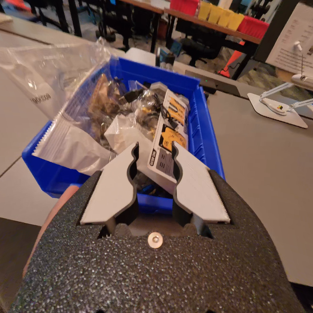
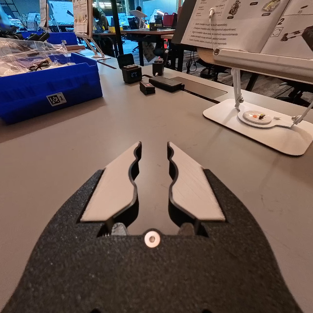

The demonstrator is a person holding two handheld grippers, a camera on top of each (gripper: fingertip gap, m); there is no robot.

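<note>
My left gripper [image 1: 155, 144] is open and empty, hovering over the near end of a blue plastic bin [image 1: 201, 128]. The bin holds a white booklet with orange and grey panels [image 1: 171, 135], white paper bags [image 1: 72, 149], clear plastic bags [image 1: 50, 67] and black cables [image 1: 162, 108]. The booklet lies right under my fingertips. My right gripper [image 2: 154, 144] is open and empty, low over the bare grey table [image 2: 152, 122]. The same blue bin [image 2: 50, 88] stands to its left, bearing a square black-and-white marker label [image 2: 56, 98].
A white stand [image 2: 254, 128] holding an open instruction booklet [image 2: 237, 25] sits at the right, also in the left wrist view [image 1: 277, 110]. Black charger cases and a power brick [image 2: 164, 82] lie at the table's far side. Desks with red and yellow bins [image 1: 220, 15] stand beyond. Some 50 cm of space lies between my two pairs of fingers. From my left tips it is roughly 12 cm to the square black-and-white marker label [image 2: 56, 98]; from my right, 35 cm.
</note>
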